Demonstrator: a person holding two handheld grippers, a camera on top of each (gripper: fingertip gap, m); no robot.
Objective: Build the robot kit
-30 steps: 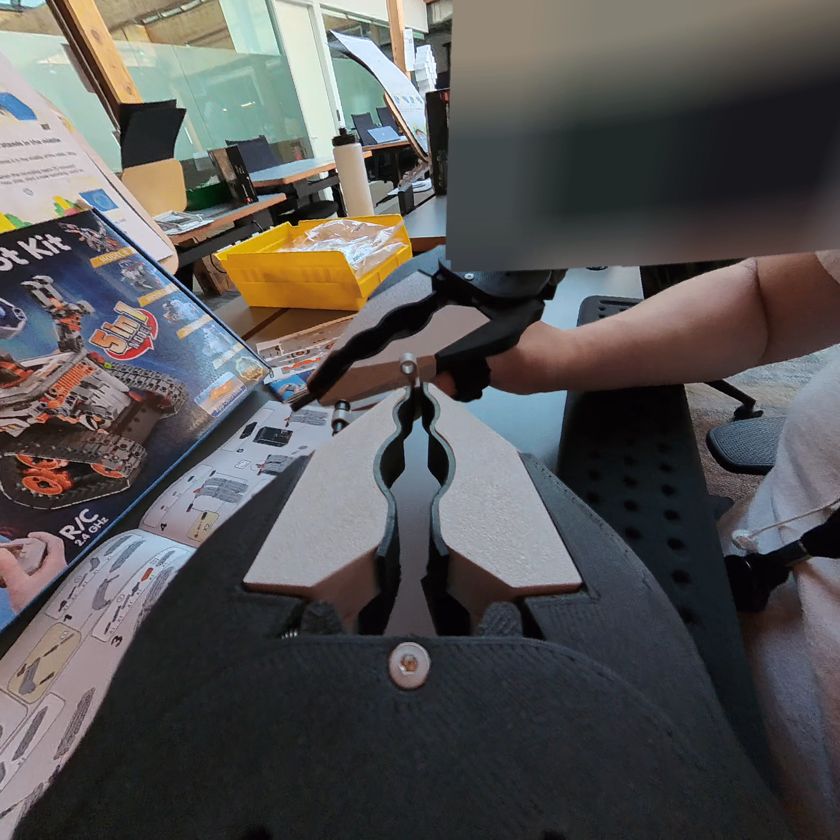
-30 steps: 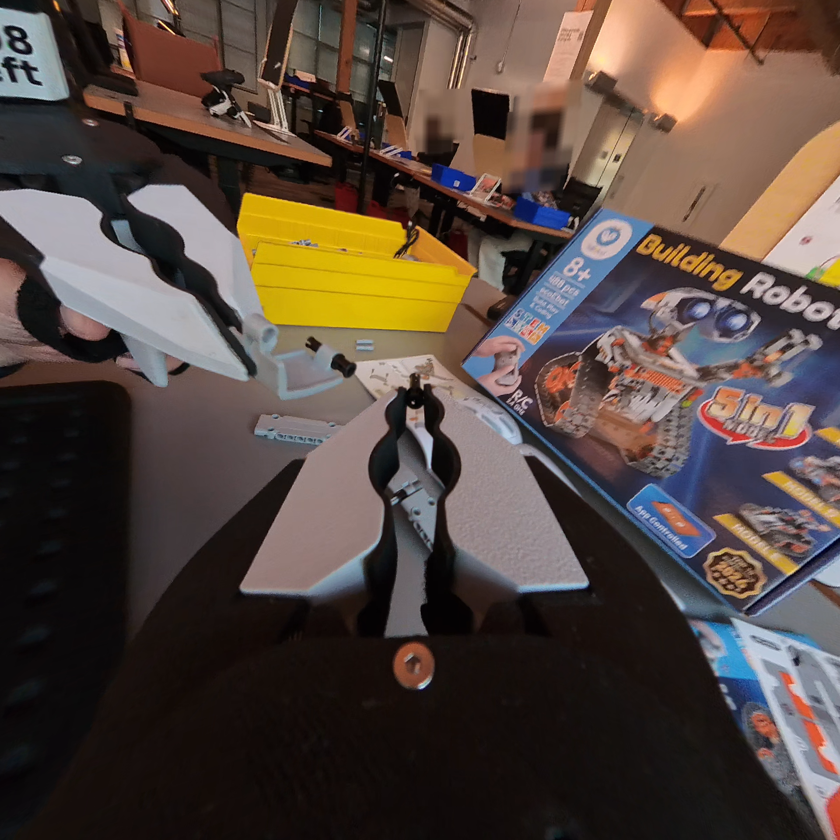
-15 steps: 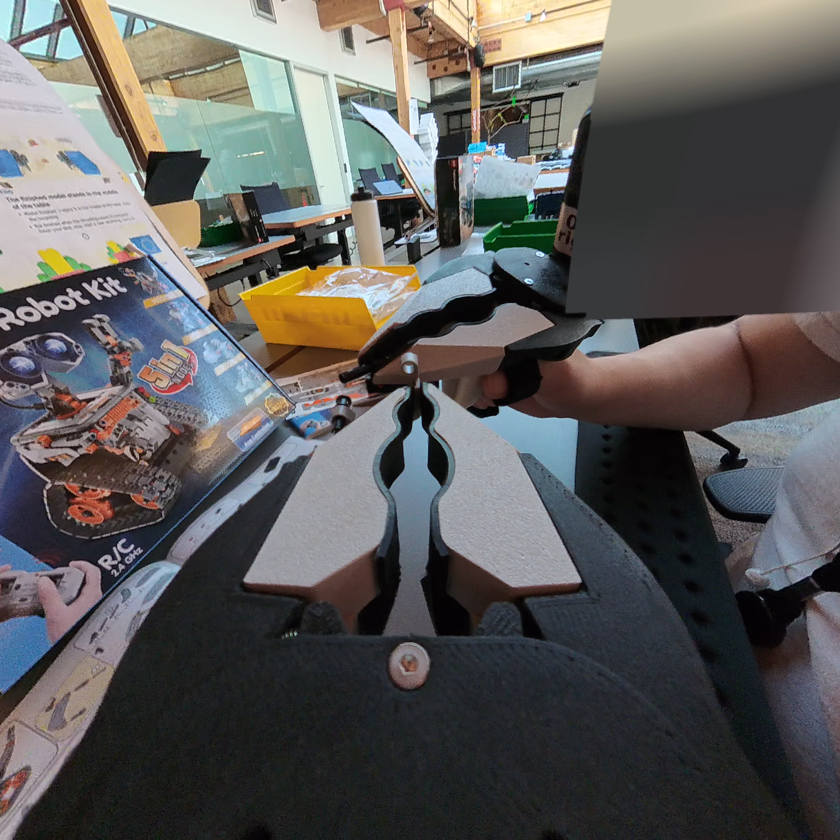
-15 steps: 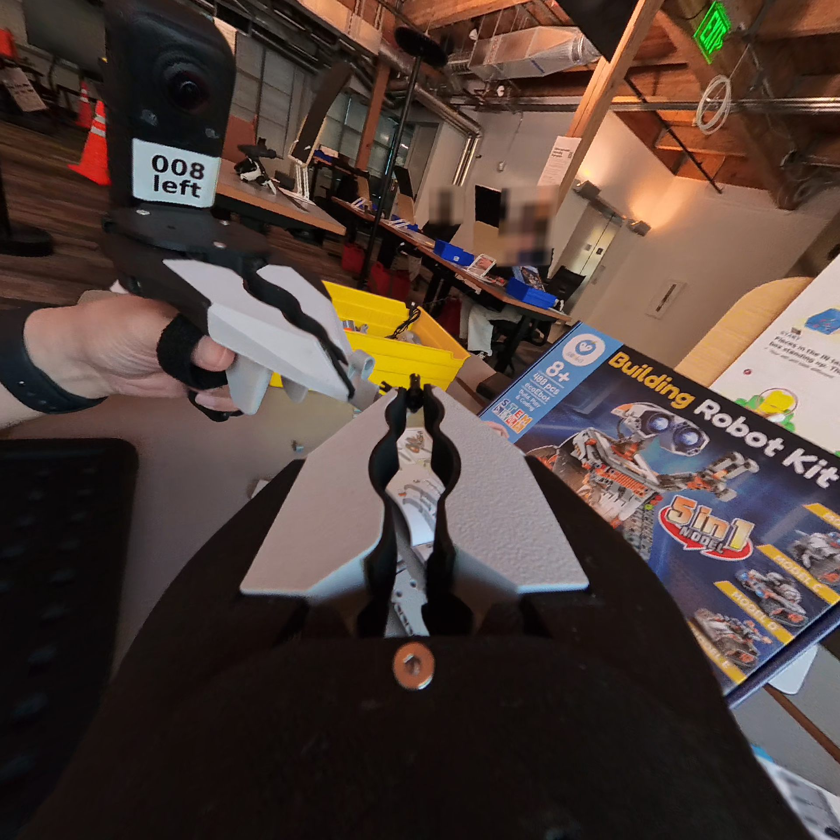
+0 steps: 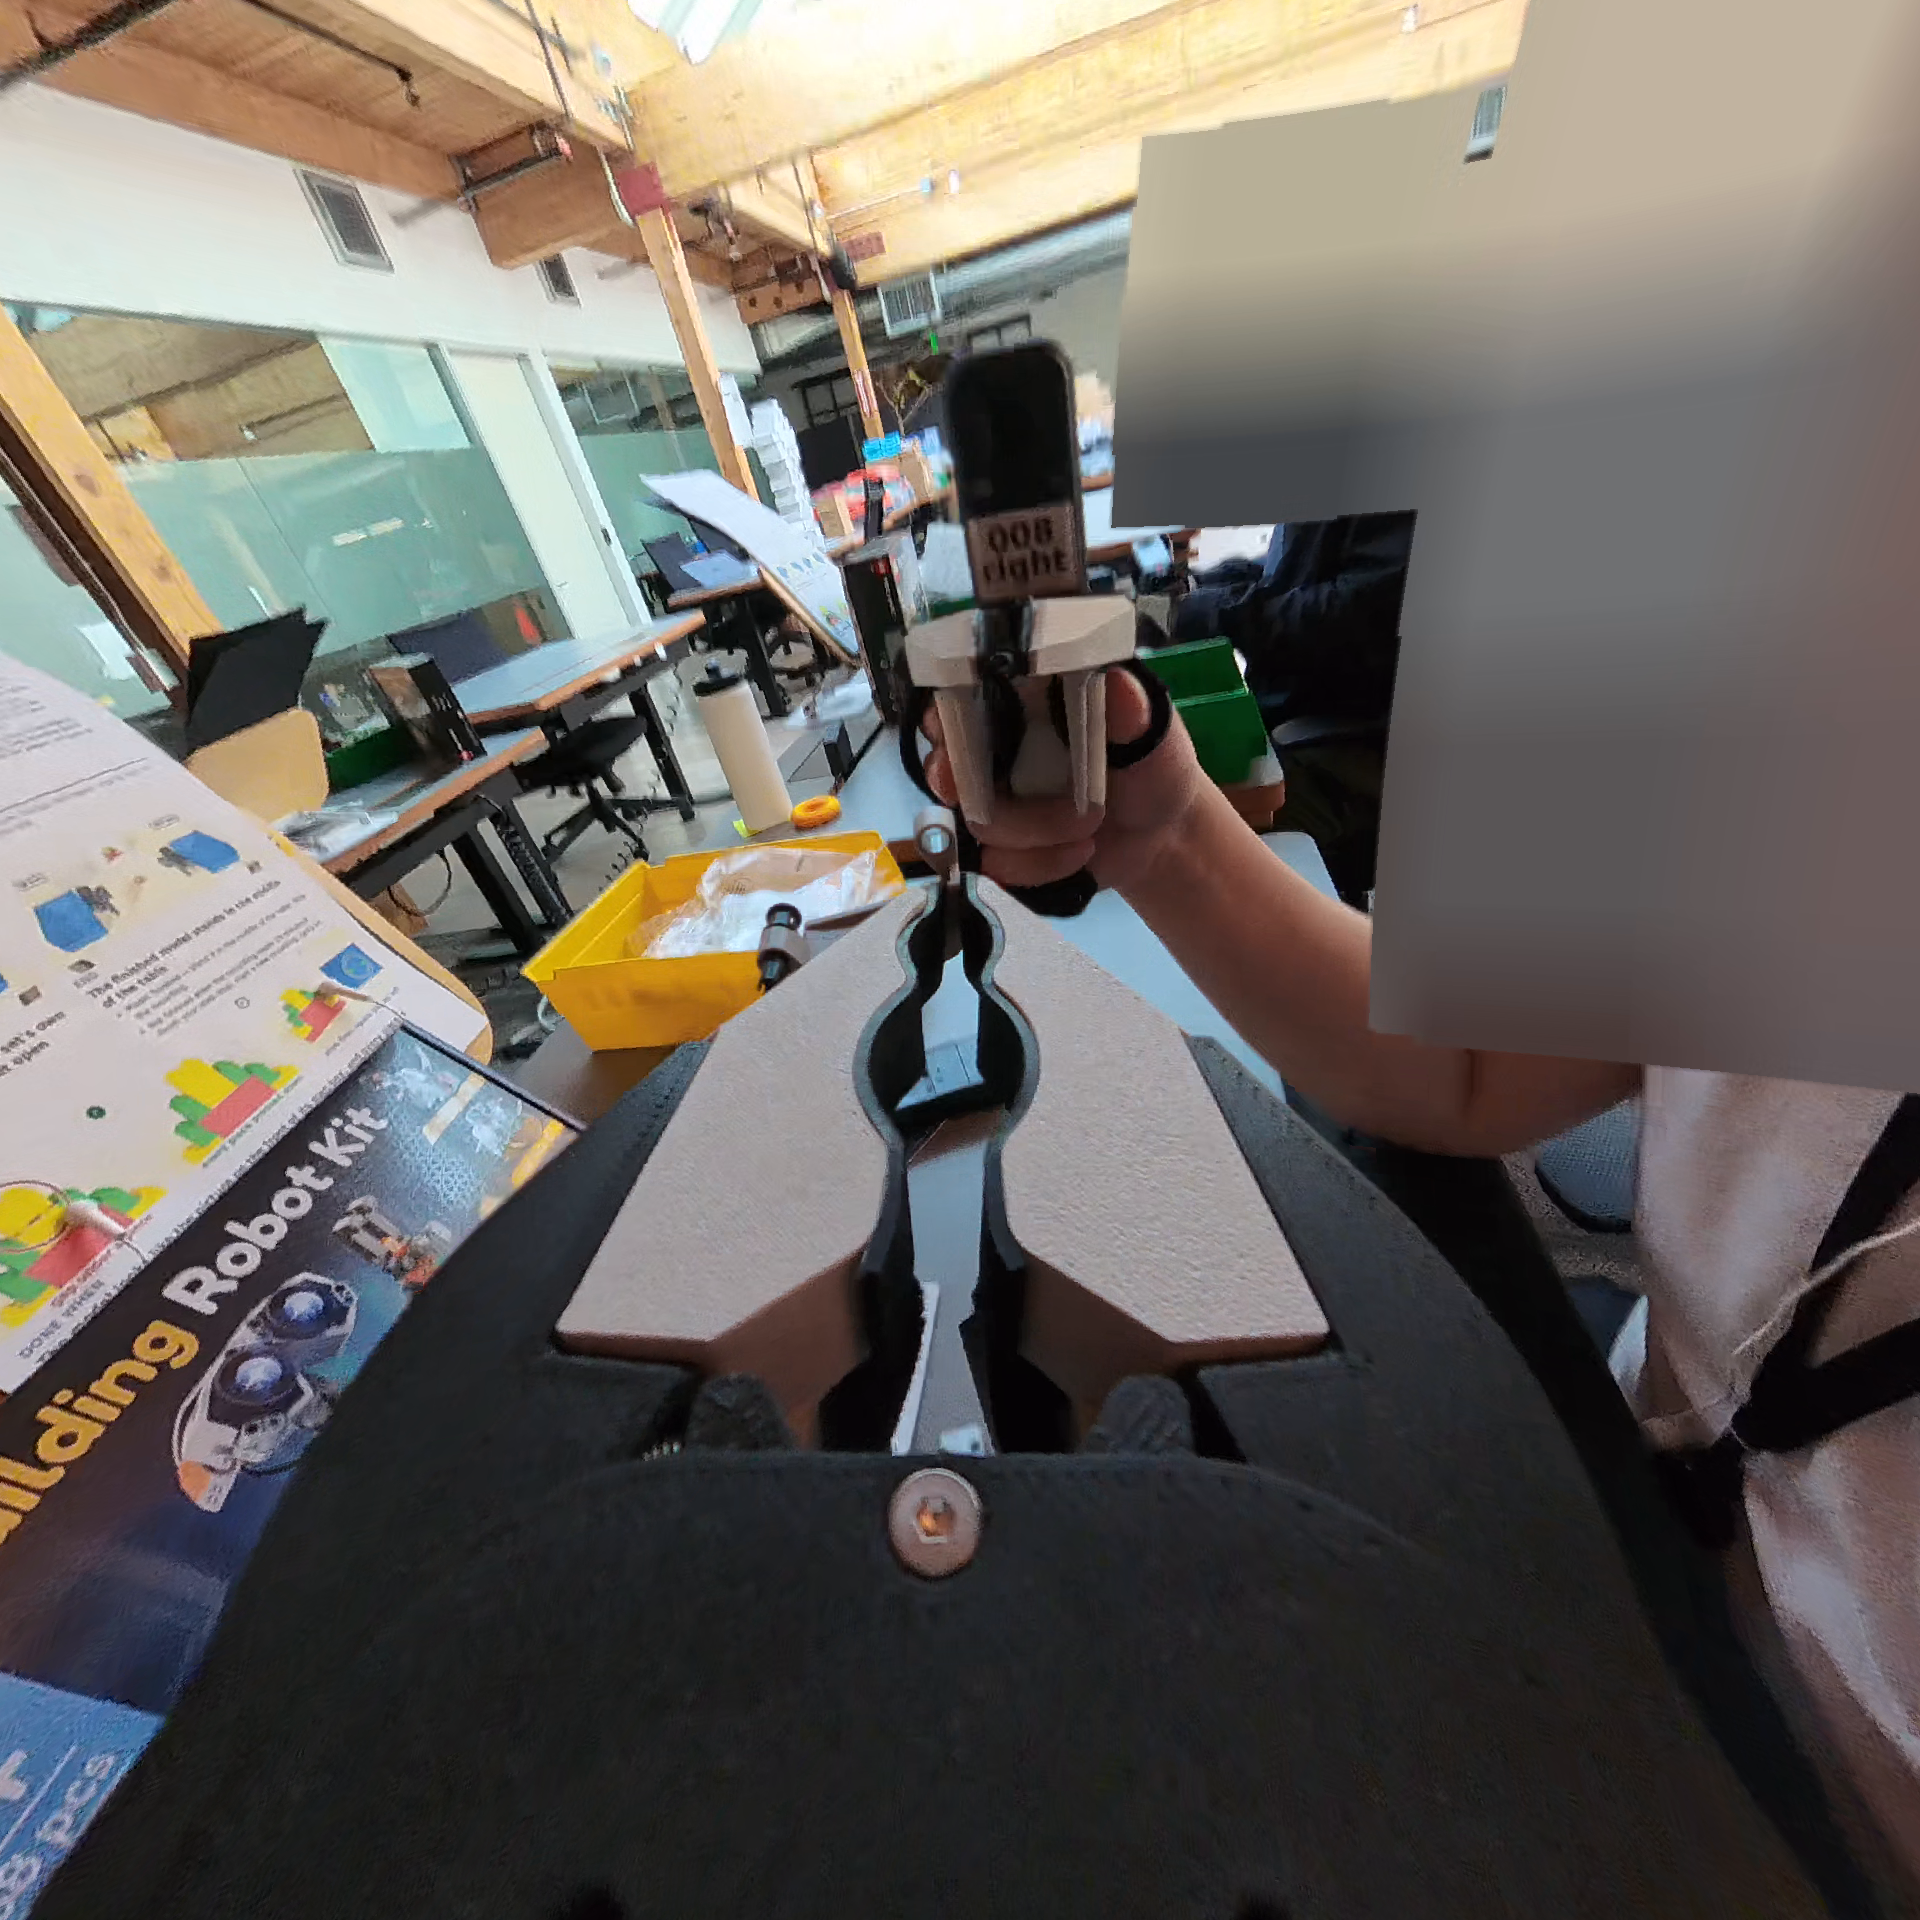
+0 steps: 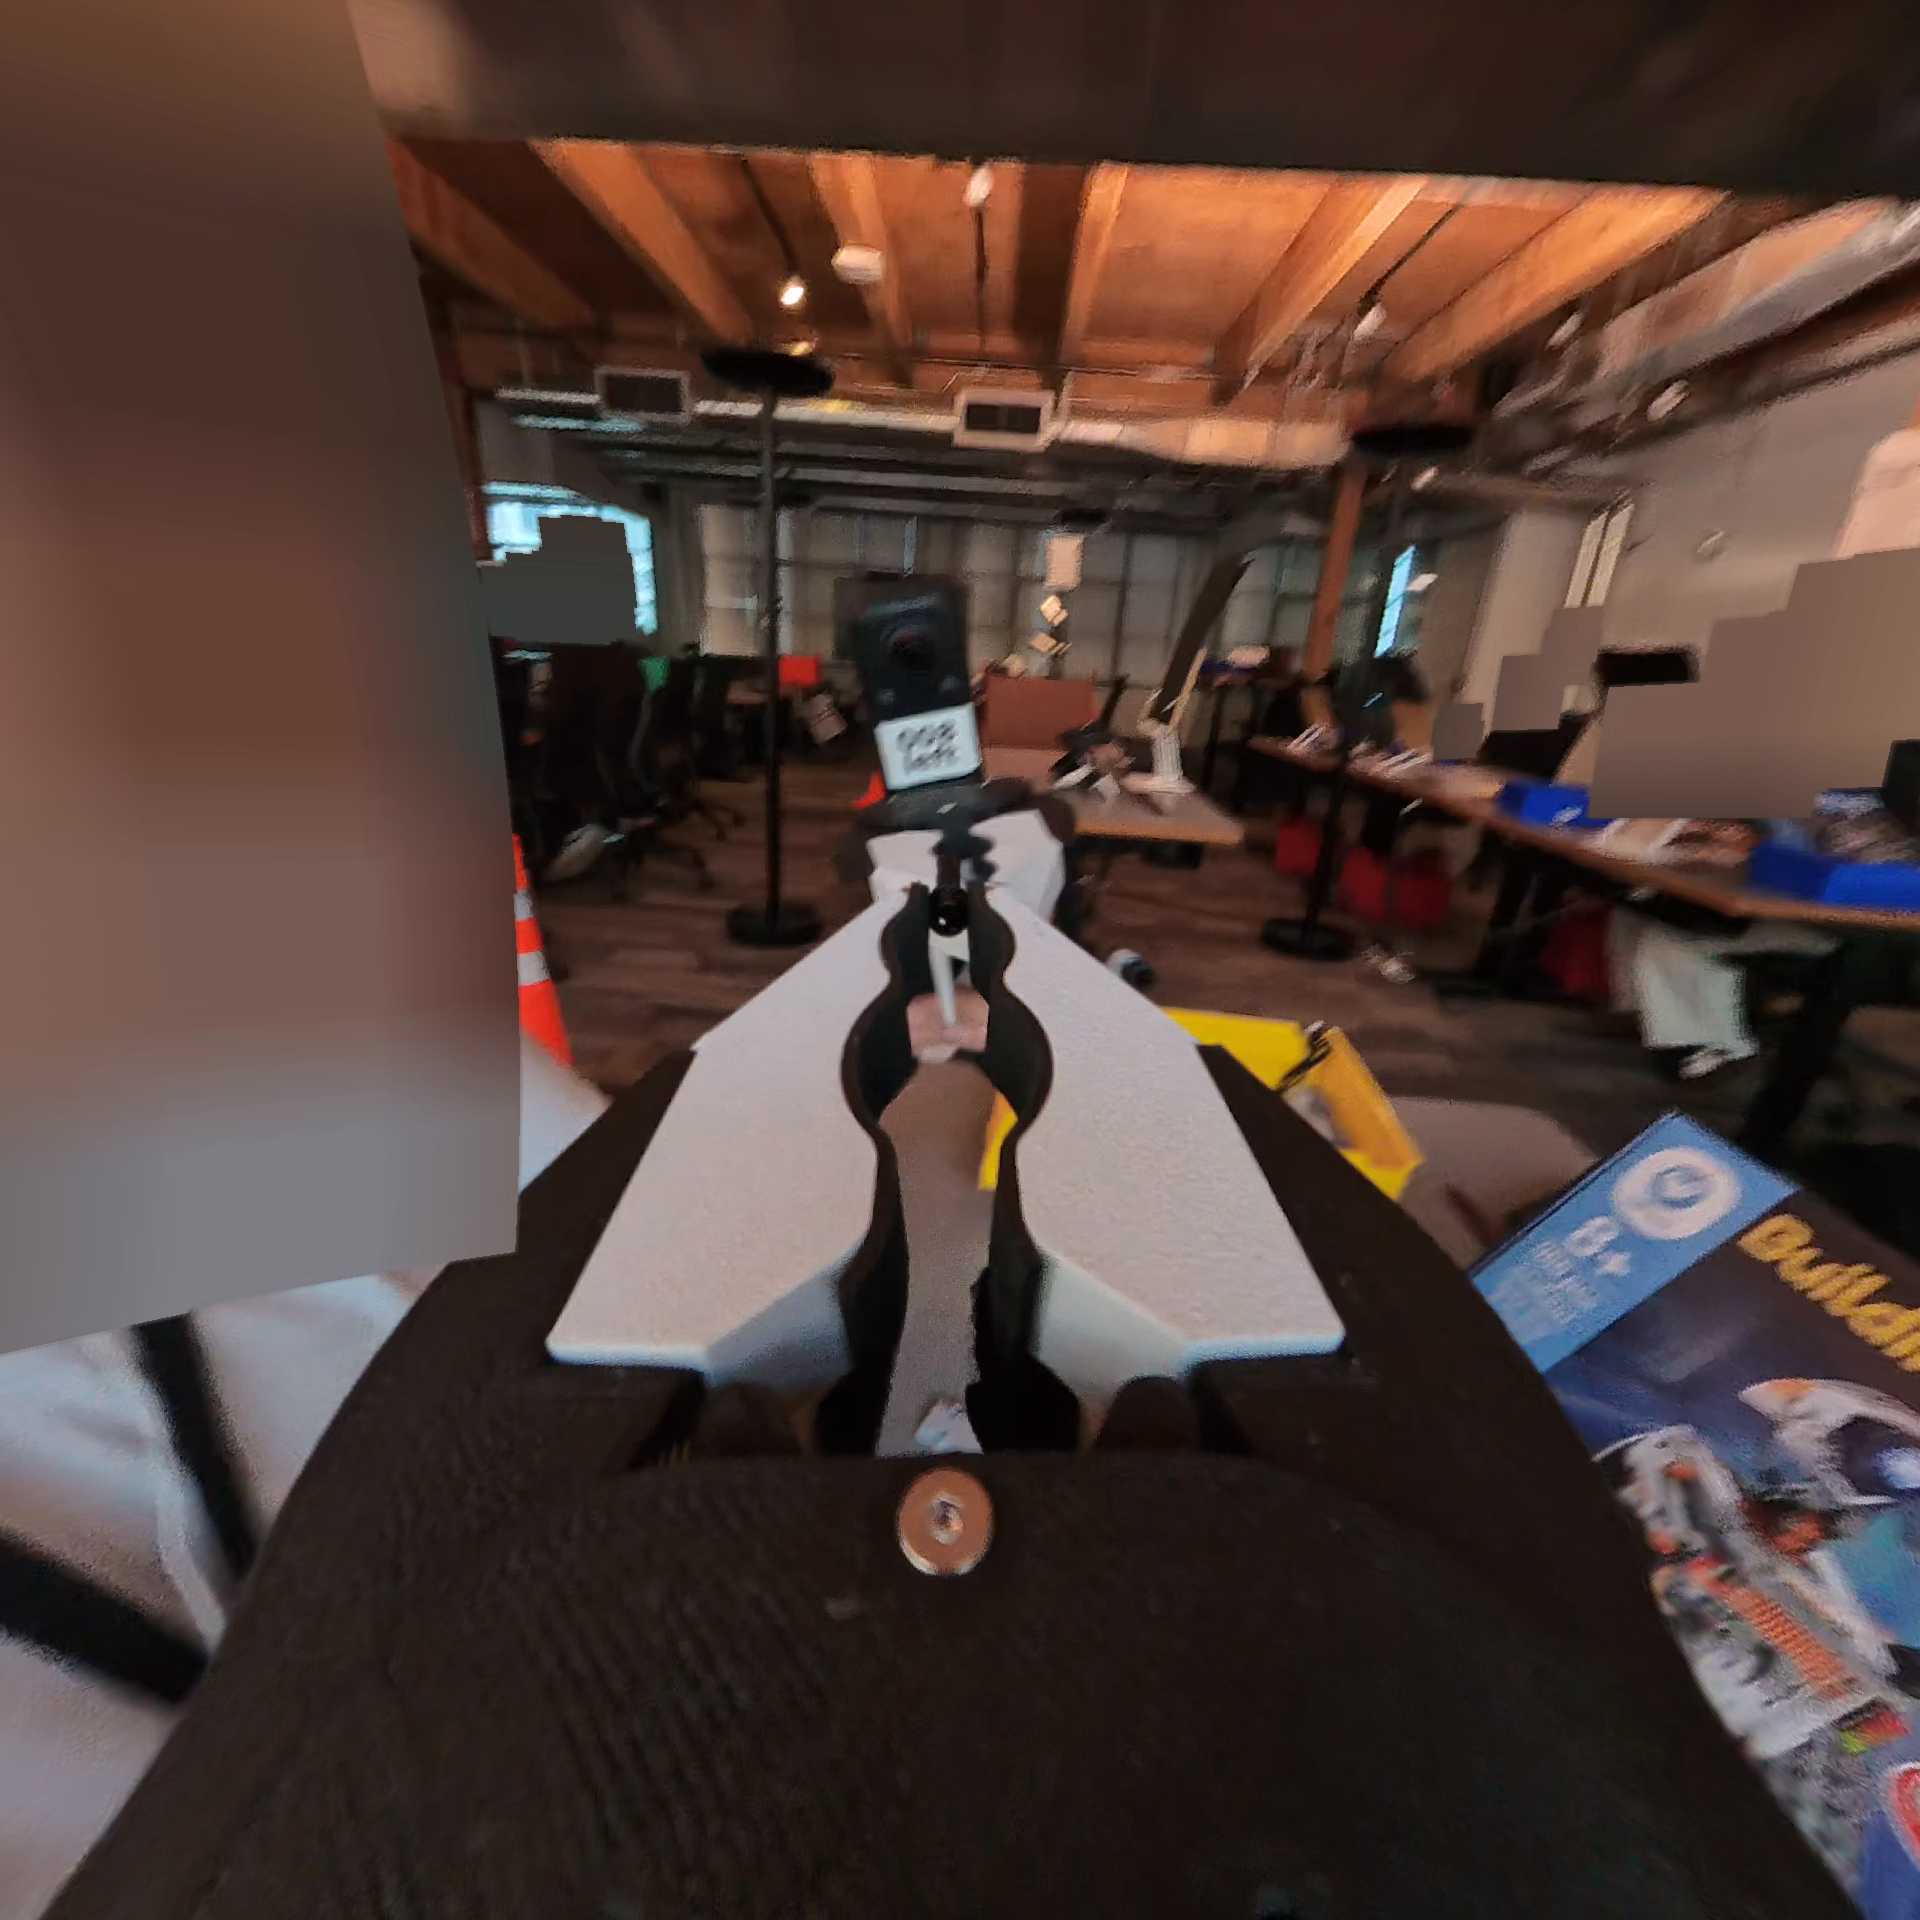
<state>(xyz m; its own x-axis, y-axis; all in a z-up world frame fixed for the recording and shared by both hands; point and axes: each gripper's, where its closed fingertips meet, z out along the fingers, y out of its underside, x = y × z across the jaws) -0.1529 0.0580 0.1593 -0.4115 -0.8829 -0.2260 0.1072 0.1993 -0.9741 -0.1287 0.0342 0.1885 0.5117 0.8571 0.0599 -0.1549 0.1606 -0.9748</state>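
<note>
My left gripper (image 5: 948, 885) is shut on a light grey angled building piece (image 5: 933, 834). One arm of the piece sticks out to the left and ends in a black pin (image 5: 779, 943). My right gripper (image 6: 945, 902) is shut on a small black pin (image 6: 945, 914). Both grippers are raised above the table and point at each other, tips close. The right gripper (image 5: 1013, 727) shows head-on in the left wrist view, held in a hand. The left gripper (image 6: 940, 831) shows head-on in the right wrist view, with the grey piece (image 6: 943, 997) hanging below its tip.
A yellow bin (image 5: 634, 987) with a clear plastic bag stands on the table below and also shows in the right wrist view (image 6: 1340, 1101). A blue robot-kit box (image 5: 239, 1351) and a printed board (image 5: 156, 935) stand to the left. A person's torso (image 5: 1766, 1299) is close by. An orange cone (image 6: 535, 966) stands on the floor. About 5 centimeters separates my left fingertips from my right.
Both grippers have risen from the table and turned to face each other, tips drawing close. Both stay shut on their parts.
</note>
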